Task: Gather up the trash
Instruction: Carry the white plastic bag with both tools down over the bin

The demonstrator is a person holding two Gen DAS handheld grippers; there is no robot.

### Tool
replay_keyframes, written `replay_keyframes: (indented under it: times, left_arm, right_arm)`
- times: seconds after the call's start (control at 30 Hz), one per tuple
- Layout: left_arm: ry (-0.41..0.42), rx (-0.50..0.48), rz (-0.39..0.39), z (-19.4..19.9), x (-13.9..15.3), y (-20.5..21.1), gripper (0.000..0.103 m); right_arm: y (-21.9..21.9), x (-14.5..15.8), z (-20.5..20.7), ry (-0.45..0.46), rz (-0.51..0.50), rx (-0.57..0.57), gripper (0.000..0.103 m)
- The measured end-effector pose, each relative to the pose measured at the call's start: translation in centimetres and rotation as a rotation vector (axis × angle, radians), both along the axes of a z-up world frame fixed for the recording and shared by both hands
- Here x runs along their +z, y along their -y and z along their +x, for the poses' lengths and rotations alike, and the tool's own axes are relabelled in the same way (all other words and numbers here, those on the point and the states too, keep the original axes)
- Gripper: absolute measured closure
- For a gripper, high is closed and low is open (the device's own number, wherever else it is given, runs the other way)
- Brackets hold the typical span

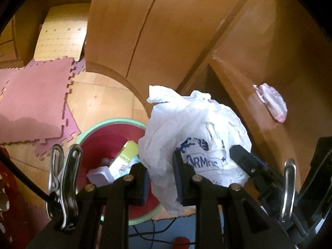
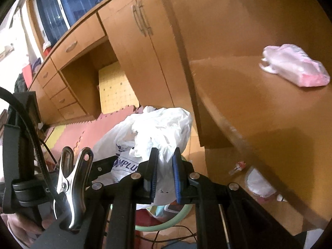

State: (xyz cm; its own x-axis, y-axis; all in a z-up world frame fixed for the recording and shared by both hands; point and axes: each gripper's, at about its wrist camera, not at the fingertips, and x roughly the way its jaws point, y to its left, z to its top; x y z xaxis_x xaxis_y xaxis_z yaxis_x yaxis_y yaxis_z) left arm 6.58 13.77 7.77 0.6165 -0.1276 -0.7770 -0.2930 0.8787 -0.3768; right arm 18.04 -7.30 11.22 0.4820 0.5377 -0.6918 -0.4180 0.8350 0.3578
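Fingers of both grippers, left gripper and right gripper, pinch one crumpled white plastic bag. It bulges upward, long axis roughly upright, above the green-rimmed red bin, left of the tabletop.

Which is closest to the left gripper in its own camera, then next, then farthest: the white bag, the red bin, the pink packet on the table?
From the left gripper:
1. White bag, pinched between its fingers.
2. Red bin, just below, to the left.
3. Pink packet, farthest, up right on the table.
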Motion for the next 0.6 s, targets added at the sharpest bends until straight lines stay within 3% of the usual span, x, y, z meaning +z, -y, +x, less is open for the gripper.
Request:
replay_keyframes:
  times: [0.6]
  left_arm:
    - [-0.113,0.056,0.013,-0.5,-4.7,-3.1,0.082]
  right_arm:
    - [-6.0,-4.2,1.4,-0.094,-0.083,0.095,0.089]
